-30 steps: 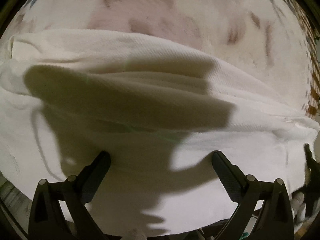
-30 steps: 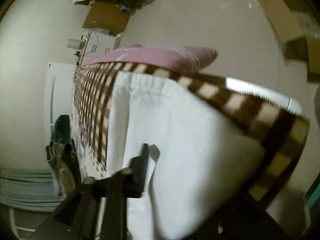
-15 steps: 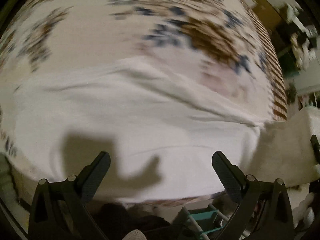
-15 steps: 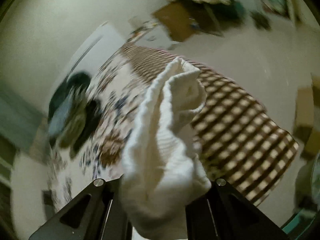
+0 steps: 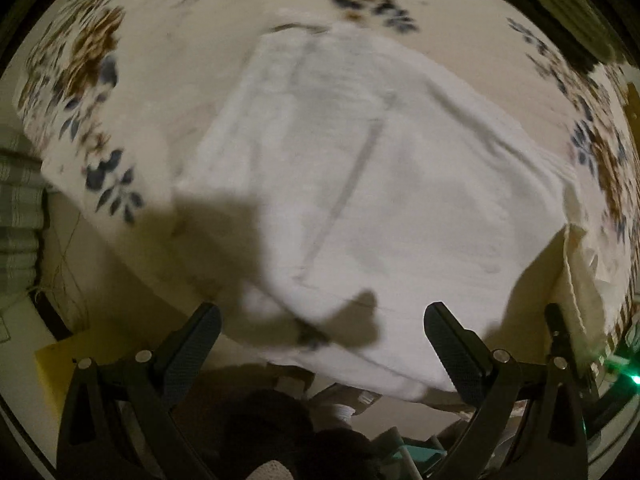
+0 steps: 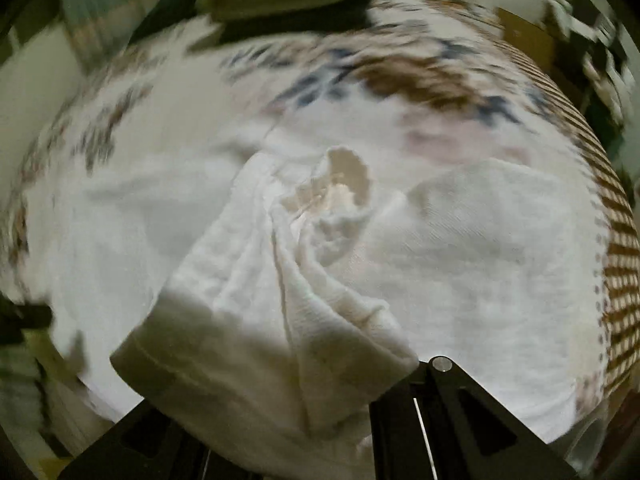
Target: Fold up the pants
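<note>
Right gripper (image 6: 304, 412) had swung a bunched end of the pants (image 5: 360, 184) up over the bed (image 5: 168, 72), fingers clamped on cloth. Left gripper (image 5: 320, 332) hung at 6 o'clock, fingers wide, empty. Fold-over judged underway.

Left wrist view: looking down along the left gripper (image 5: 322, 334), fingers spread at the bottom edge, onto the white pants (image 5: 360, 184) spread on a floral bedspread (image 5: 80, 52). Close above the cloth, the near bed edge and floor clutter below it in frame.

Right wrist view: looking forward and down along the right gripper (image 6: 280, 416), very near, a bunched fold of the pants (image 6: 280, 300) filling the lower middle, checked blanket (image 6: 616, 248) at the right rim, blurred room beyond.

Shared by both: pants and bedspread (image 6: 120, 120). Right gripper's cloth also visible at the right rim of the left view.
</note>
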`<state>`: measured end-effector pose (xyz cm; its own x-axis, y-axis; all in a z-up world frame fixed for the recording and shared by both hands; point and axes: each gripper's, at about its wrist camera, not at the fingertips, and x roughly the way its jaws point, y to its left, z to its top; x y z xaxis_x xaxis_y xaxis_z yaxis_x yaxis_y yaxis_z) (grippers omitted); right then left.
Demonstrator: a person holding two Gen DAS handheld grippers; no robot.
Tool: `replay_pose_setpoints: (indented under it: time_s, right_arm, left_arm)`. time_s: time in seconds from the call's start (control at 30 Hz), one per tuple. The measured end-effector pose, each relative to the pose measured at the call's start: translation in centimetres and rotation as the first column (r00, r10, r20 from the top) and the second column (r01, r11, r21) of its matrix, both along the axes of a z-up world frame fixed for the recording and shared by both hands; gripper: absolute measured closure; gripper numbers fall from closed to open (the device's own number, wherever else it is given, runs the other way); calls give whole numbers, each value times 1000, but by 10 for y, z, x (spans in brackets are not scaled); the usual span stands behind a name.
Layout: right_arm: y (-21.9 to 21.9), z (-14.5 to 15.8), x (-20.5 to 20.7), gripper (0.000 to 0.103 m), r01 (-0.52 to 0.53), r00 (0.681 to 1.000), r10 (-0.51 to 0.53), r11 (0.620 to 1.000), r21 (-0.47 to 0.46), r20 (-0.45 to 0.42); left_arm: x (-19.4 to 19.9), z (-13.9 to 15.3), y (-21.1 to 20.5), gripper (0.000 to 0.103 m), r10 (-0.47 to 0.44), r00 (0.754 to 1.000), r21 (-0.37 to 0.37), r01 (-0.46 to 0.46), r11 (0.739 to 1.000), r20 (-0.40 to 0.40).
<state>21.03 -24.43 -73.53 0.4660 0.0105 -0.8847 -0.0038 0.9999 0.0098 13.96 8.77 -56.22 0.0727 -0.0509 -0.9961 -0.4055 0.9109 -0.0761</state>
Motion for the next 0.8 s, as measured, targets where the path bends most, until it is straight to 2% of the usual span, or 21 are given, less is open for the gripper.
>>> replay_pose_setpoints:
  time_s: [0.03,0.1,0.17,0.2,0.3,0.33,0.37,0.43,0.47,0.53,0.63,0.7,0.77,0.8]
  right_arm:
    - [14,-9,1,94,-28,999,27,999,-37,-25]
    - [25,-20,4,83,-36,996,32,998,-55,-80]
    - [30,-21,9,49,-39,992,41,999,21,-123]
    - [32,-18,10,45,-55,988,69,993,100,-140]
    - [40,3,7,42,-142,973,187,949,282,-137]
    - [35,10,6,42,-131,973,188,929,346,-137]
    - [28,15,6,42,-103,976,170,913,395,-139]
    - [-1,25,7,42,12,990,65,855,518,-129]
    - [-12,27,9,42,57,991,19,842,537,-134]
    - [-40,22,14,42,201,977,-121,790,580,-175]
    - [-54,-2,30,43,322,943,-209,761,563,-257]
    - [-43,-29,48,47,342,930,-183,749,568,-318]
    - [-23,-46,57,47,327,919,-98,732,598,-382]
    - [-12,-48,57,47,303,921,-55,726,617,-386]
  left_arm:
    - [-3,-3,5,0,11,1000,-1,-11,1000,-6]
    - [-9,-7,13,0,32,999,-12,-32,999,-15]
    - [-15,-8,22,0,54,998,-24,-55,998,-15]
    - [-18,-8,25,0,62,998,-26,-62,998,-13]
    - [-24,-13,31,0,79,997,-35,-79,996,-18]
    - [-26,-16,33,0,86,996,-36,-87,996,-23]
    - [-27,-19,35,0,94,995,-38,-95,995,-27]
    - [-31,-23,40,0,122,992,-47,-124,991,-27]
    - [-32,-26,44,0,134,991,-50,-135,990,-27]
    - [-34,-31,49,0,161,987,-61,-162,985,-19]
    - [-36,-40,55,0,200,980,-70,-200,977,-8]
    - [-36,-46,59,0,224,975,-66,-224,972,-7]
    - [-38,-51,64,0,248,969,-67,-248,966,-9]
    - [-38,-53,66,0,258,966,-70,-258,964,-9]
